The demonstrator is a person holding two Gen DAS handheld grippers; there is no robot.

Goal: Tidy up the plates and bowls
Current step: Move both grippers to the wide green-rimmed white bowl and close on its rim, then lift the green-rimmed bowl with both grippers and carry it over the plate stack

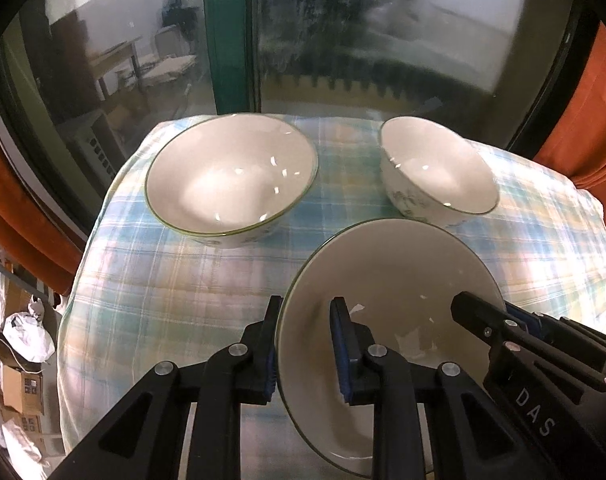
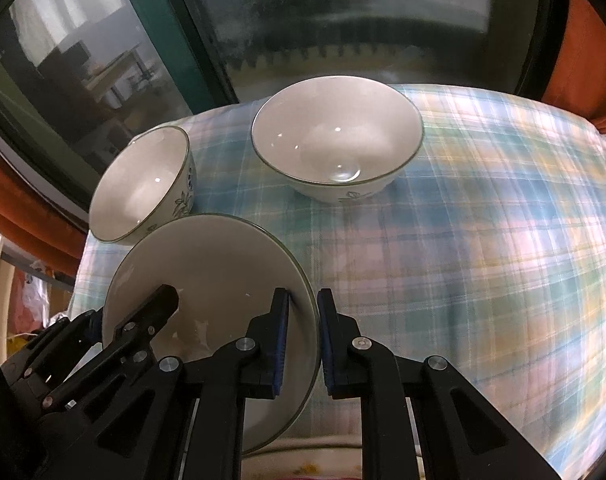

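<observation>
So the plate [image 1: 387, 280] sits low center in the left wrist view, with both claws clamped on opposite rim edges: the left gripper [image 1: 307, 344] at its left edge, the right gripper [image 2: 303, 344] at its right. If the hands pull unevenly, I'd guess that glossy rim slips out. It could clip the small bowl [image 1: 435, 168] just above it, or the big bowl [image 1: 231, 176] upper left.

Two close, downward wrist views sharing one plate [image 1: 391, 280]
</observation>
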